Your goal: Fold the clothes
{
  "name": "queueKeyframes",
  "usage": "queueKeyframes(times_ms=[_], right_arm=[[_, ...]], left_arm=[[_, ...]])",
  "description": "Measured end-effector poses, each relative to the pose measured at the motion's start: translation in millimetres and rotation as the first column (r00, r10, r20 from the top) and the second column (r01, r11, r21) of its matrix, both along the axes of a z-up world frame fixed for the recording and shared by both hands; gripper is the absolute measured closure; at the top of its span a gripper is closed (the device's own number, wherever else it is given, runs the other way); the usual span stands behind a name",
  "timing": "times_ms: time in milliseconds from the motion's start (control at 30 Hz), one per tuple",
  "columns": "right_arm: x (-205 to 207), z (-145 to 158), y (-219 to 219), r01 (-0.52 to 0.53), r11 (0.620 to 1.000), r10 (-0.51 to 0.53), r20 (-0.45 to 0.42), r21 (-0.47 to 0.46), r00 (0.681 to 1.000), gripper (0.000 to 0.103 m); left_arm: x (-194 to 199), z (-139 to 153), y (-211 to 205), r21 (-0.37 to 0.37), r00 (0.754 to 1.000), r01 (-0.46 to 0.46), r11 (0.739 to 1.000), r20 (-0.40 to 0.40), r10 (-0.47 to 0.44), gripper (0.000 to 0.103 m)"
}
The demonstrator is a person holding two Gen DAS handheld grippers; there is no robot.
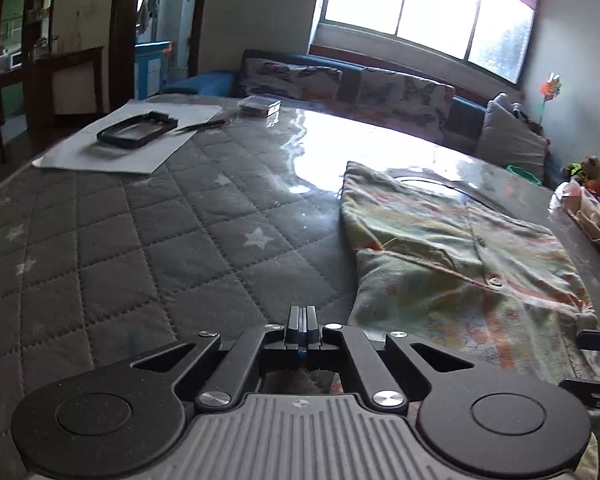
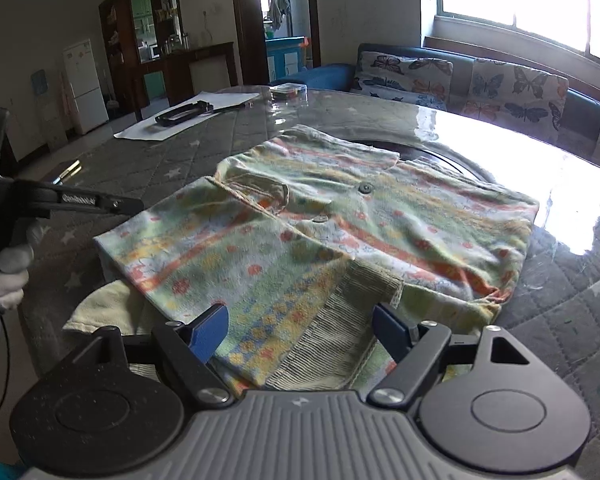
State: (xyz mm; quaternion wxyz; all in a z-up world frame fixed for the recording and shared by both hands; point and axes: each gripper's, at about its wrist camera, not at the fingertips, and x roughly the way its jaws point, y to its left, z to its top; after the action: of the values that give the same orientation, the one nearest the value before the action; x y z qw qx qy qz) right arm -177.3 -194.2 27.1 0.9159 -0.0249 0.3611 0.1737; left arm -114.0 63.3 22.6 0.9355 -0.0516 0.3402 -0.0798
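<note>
Early in the fold: shirt (image 2: 324, 236) spread flat on the bench (image 1: 148, 248), right tool (image 2: 300, 330) gaping wide over its near hem, left tool (image 1: 301, 326) pinched shut on nothing just left of the shirt. Next, likely closing on the hem and reopening the left tool first. Paper (image 1: 140, 140) with a black frame (image 1: 136, 130) well beyond the shirt, not in the way.

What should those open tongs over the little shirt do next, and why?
Probably lower a little and close on the shirt's near hem. The right tongs stand open just above the ribbed edge of the shirt, which lies only partly folded on the table. The left tongs are shut on nothing, beside the cloth, so the right ones seem best placed to grip.
</note>
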Motion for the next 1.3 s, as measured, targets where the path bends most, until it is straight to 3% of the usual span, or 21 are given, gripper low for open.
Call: queueKeyframes(times_ms=[67,100,133,200,433,600,633,833,900,1033,1100,1200,1300], right_arm=[[0,0,0,-0.003,1.0,0.003,0.001,-0.001,1.0,0.02],[1,-1,0,-0.005,1.0,0.005,-0.001,0.0,1.0,0.02],[1,-1,0,-0.005,1.0,0.005,-0.002,0.0,1.0,0.02],[0,-1,0,-0.004,1.0,0.004,-0.003,0.0,1.0,0.019],[0,-1,-1,-0.003,1.0,0.003,-0.006,0.013,1.0,0.019],[0,0,-4,-0.003,1.0,0.003,-0.007,0.024,1.0,0.018],[-1,-1,-4,-0.001,1.0,0.001,-0.009,0.026,1.0,0.018],[0,-5,-11,0.011,0.999,-0.01,-0.016,0.041,1.0,0.017],[0,-6,-11,0.007,0.999,-0.007,-0.016,0.035,1.0,0.017],[0,-5,-12,0.007,0.999,-0.006,-0.017,0.031,1.0,0.017],[-1,-4,-14,0.009,0.999,-0.008,-0.016,0.035,1.0,0.017],[0,0,-17,0.023,0.999,-0.023,0.002,0.045,1.0,0.017],[-1,5,-18,0.03,0.998,-0.031,0.019,0.061,0.999,0.017]], left_arm=[[2,10,-4,-0.034,0.999,0.048,0.998,0.013,-0.048,0.096],[5,14,-9,-0.045,0.997,0.074,0.996,0.014,-0.073,0.088],[8,18,-17,-0.031,0.996,0.091,0.995,0.02,-0.09,0.079],[16,22,-34,0.0,0.991,0.131,0.991,0.025,-0.131,0.073],[75,15,-69,0.031,0.993,0.071,0.997,-0.102,-0.067,0.06],[97,8,-83,0.19,0.99,0.066,0.98,-0.136,-0.04,0.062],[97,9,-83,0.232,0.991,0.072,0.97,-0.126,-0.044,0.068],[84,5,-78,0.401,0.99,0.142,0.905,-0.051,-0.133,0.068],[83,5,-75,0.407,0.988,0.151,0.901,-0.038,-0.149,0.065],[87,21,-54,0.275,0.993,0.115,0.954,-0.037,-0.109,0.067],[82,31,-48,0.221,0.993,0.115,0.969,-0.025,-0.112,0.068],[64,33,-58,0.218,0.982,0.184,0.958,0.002,-0.189,0.069],[50,24,-73,0.259,0.968,0.243,0.935,-0.001,-0.251,0.082]])
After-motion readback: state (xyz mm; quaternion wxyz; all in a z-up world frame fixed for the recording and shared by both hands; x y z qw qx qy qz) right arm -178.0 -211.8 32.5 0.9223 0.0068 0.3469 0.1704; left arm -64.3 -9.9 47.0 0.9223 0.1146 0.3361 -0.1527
